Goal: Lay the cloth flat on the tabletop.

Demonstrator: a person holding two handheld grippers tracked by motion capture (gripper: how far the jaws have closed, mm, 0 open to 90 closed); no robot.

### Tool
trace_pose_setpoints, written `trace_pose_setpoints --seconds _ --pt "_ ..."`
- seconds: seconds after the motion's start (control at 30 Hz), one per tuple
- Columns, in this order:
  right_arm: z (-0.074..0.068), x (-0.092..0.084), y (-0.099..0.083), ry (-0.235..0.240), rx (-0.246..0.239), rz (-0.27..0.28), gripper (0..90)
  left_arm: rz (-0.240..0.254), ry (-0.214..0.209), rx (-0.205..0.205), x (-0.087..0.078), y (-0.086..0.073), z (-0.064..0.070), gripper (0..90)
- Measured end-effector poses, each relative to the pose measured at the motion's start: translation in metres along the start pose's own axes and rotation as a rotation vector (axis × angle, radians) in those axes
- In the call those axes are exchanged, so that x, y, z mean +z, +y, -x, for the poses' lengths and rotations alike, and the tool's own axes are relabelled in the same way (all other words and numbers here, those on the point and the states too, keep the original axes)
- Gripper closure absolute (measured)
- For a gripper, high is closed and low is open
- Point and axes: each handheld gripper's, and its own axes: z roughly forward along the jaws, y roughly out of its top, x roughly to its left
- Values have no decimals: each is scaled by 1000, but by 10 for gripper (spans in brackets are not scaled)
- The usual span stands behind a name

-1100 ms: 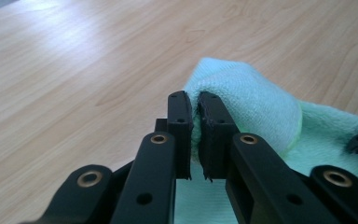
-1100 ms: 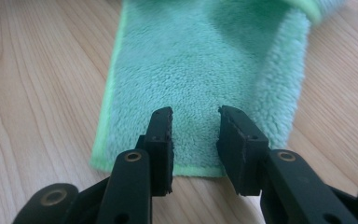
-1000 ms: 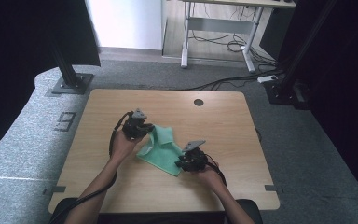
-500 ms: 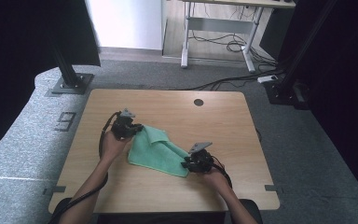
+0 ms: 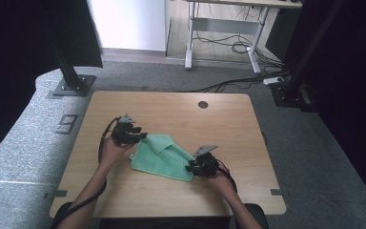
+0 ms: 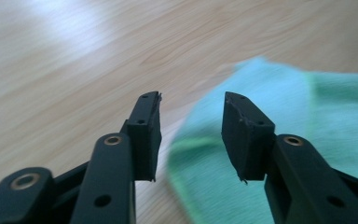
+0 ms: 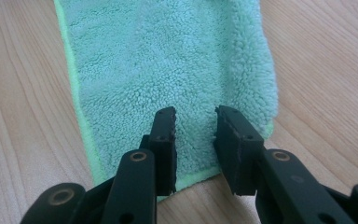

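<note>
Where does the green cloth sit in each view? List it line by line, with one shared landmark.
High view: green cloth lies at table centre, between the two grippers.
Left gripper view: it lies at right, beyond the open jaws.
Right gripper view: it spreads across the upper middle, its near edge under the jaws.
Shared landmark: the light wooden tabletop.

A green microfibre cloth [image 7: 168, 70] lies flat on the pale wooden bench [image 7: 23, 116], its stitched hem running along the left side and near edge. The right hand-held gripper [image 7: 195, 116] hovers over the cloth's near end, its two black jaws parted with fleecy pile visible between them, the right-hand fold of the cloth rounded and thick.
</note>
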Motion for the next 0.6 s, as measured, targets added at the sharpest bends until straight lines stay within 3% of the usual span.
trace_pose_setpoints --seconds 0.17,0.3,0.43,0.5,0.6 --pt "2 0 -1 12 15 10 667 -9 -83 85 15 15 29 540" --pt "3 0 -2 21 27 19 665 -46 -113 136 36 18 47 530" --pt "3 0 -3 22 27 19 657 -112 -94 197 55 15 58 513" --pt "3 0 -3 23 27 21 657 -147 -46 233 62 12 62 537" --pt "3 0 -3 26 28 24 656 -170 -23 238 68 10 62 735"
